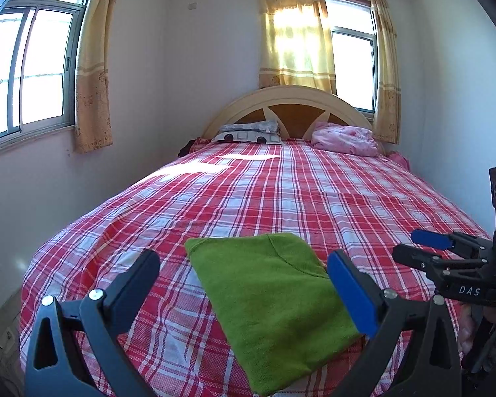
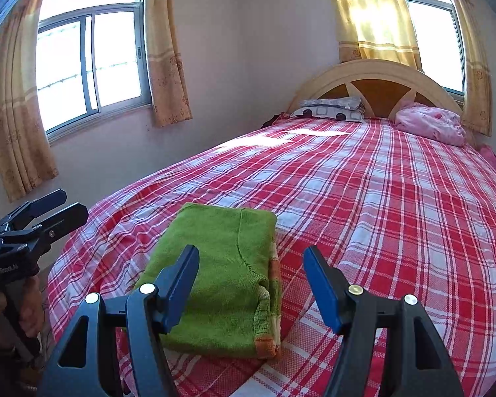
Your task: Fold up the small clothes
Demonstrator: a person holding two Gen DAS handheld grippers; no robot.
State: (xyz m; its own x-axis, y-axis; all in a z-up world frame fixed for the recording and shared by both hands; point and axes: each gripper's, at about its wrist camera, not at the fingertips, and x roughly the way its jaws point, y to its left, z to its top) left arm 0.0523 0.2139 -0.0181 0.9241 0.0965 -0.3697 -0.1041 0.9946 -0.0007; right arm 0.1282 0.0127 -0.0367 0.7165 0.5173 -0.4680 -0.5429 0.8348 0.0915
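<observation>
Green garment (image 2: 215,284) is lying folded at the foot end of the plaid bed (image 1: 314,198); left gripper (image 1: 244,278) and right gripper (image 2: 251,281) are both hovering above it, jaws released, nothing between. Fold looks finished, so I'd be clearing both straight off without snagging the top layer

The plaid-sheeted bed (image 1: 281,185) carries a folded green garment (image 1: 274,311), a patterned pillow (image 1: 248,132) and pink bedding (image 1: 347,139).

The white letters "DAS" can be read on the black body of the right gripper (image 1: 428,248), seen from the left wrist. Small pale letters are printed on the left gripper (image 2: 62,206) too, but they are too blurred to be read
</observation>
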